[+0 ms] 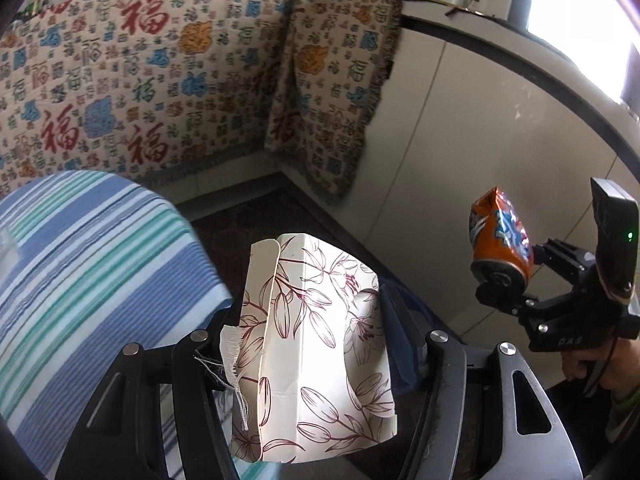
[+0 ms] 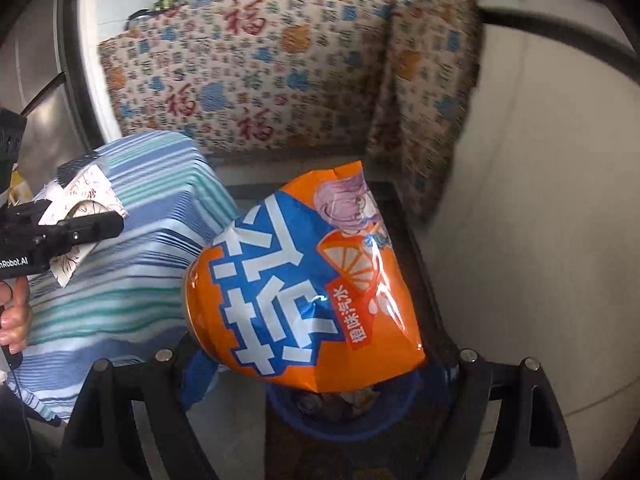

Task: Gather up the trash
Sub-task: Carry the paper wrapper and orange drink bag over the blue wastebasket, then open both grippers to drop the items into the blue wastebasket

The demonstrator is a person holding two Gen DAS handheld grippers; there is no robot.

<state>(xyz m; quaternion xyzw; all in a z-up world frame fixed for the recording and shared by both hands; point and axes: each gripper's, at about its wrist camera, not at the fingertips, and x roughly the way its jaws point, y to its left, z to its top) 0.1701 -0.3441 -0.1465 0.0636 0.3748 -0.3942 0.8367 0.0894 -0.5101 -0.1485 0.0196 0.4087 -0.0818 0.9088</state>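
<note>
While the left tool [image 1: 312, 344] grips a flowered paper bag [image 1: 316, 344], the right tool [image 2: 316, 364] clamps a crushed orange can [image 2: 304, 288]. Both pieces are collected but undropped, and the blue bin [image 2: 360, 420] waits at six o'clock under the can.

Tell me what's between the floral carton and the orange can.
Nothing: left wrist view shows only open air between floral carton and orange can, white cabinet behind.

carton [image 1: 316, 344] between left gripper [image 1: 312, 320] jaws | can [image 2: 308, 284] in right gripper [image 2: 316, 364], over bin [image 2: 340, 420] | striped cloth [image 1: 92, 264] left | patterned cloth [image 1: 160, 80] far
</note>
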